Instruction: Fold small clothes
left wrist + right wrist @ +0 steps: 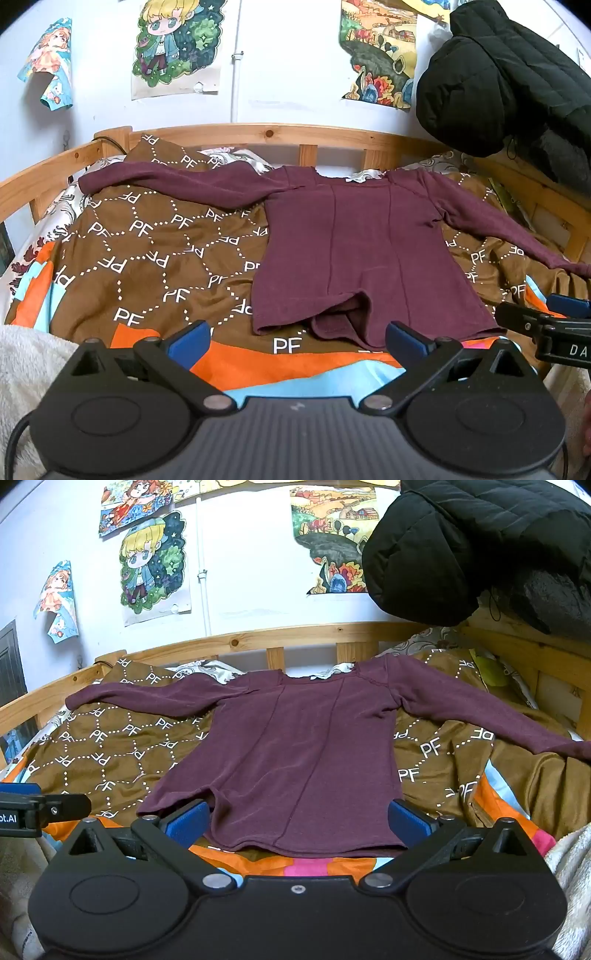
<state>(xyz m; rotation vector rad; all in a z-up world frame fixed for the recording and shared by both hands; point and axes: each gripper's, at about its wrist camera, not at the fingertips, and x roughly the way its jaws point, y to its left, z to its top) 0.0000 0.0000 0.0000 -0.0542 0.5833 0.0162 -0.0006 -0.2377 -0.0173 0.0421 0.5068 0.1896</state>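
A maroon long-sleeved top (354, 243) lies flat on the bed, neck toward the wall and both sleeves spread out sideways. Its hem is rumpled near the middle in the left wrist view. My left gripper (299, 339) is open just short of the hem's left part, nothing between its blue pads. My right gripper (299, 818) is open too, its blue pads (188, 821) straddling the hem of the top (295, 753) without pressing it. The right gripper's tip (543, 325) shows at the right edge of the left wrist view; the left gripper's tip (40, 808) shows at the left edge of the right wrist view.
A brown blanket with white "PF" print (147, 251) and orange and blue patches covers the bed. A wooden bed rail (258, 134) runs along the wall. A black puffy jacket (517, 77) hangs at the right. A fluffy cream cover (26, 365) lies at the near left.
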